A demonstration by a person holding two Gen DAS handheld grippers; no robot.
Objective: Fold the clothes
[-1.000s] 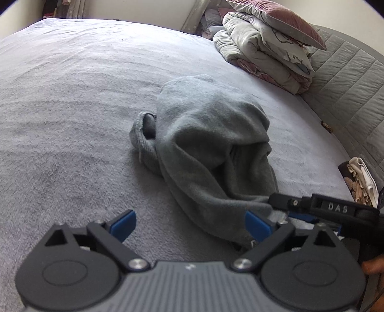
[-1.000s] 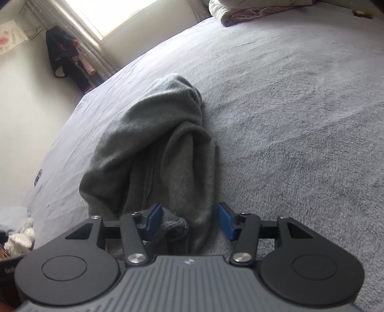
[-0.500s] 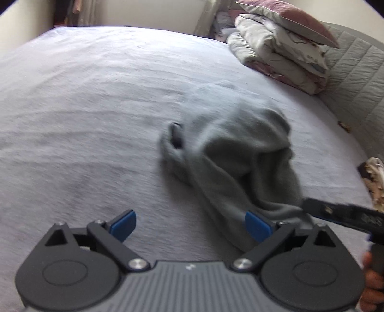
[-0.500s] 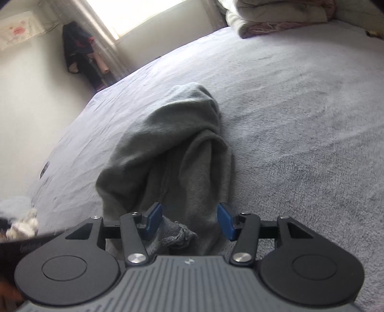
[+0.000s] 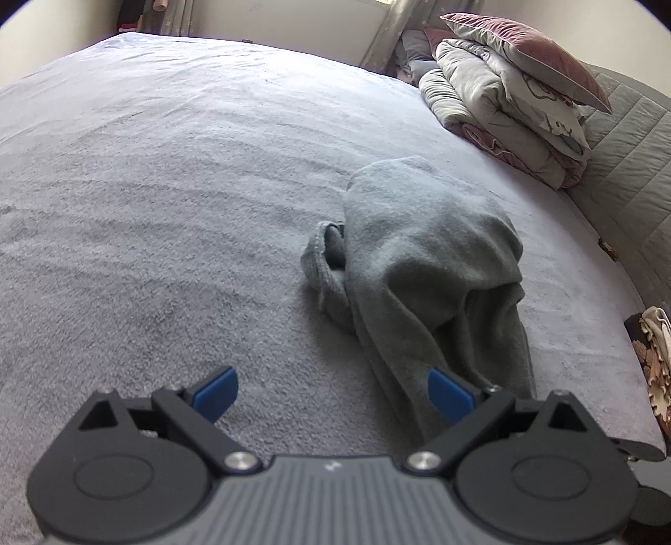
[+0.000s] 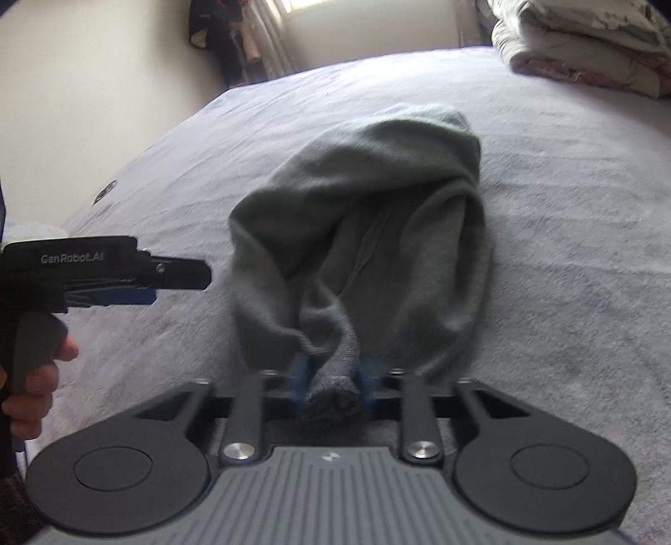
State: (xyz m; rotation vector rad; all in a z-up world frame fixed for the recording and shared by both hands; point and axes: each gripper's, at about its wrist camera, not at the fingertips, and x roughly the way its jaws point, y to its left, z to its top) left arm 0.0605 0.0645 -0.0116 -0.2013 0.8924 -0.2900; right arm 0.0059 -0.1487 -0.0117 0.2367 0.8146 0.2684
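Observation:
A crumpled grey garment [image 5: 427, 260] lies in a heap on the lilac-grey bed cover [image 5: 167, 188]. In the right wrist view its near end [image 6: 331, 377] is bunched between the blue pads of my right gripper [image 6: 333, 379]. The jaws are closing, and the pads press on that fabric. My left gripper [image 5: 333, 394] hovers low over the bed at the garment's near left side, wide open with only bed cover between its fingers. Its right pad [image 5: 451, 396] sits at the garment's edge. The right wrist view shows the left gripper [image 6: 180, 281] from the side, held by a hand [image 6: 29, 402].
Folded duvets topped by a pink pillow [image 5: 511, 96] are stacked at the bed's far right, against a quilted grey headboard [image 5: 620, 167]. A patterned cloth [image 5: 654, 356] lies off the right edge. Dark clothes [image 6: 218, 33] hang beside the window.
My right gripper's jaws have closed onto the garment's near end, and the view has rolled level. The left gripper has come into the right wrist view; the right gripper has left the left wrist view.

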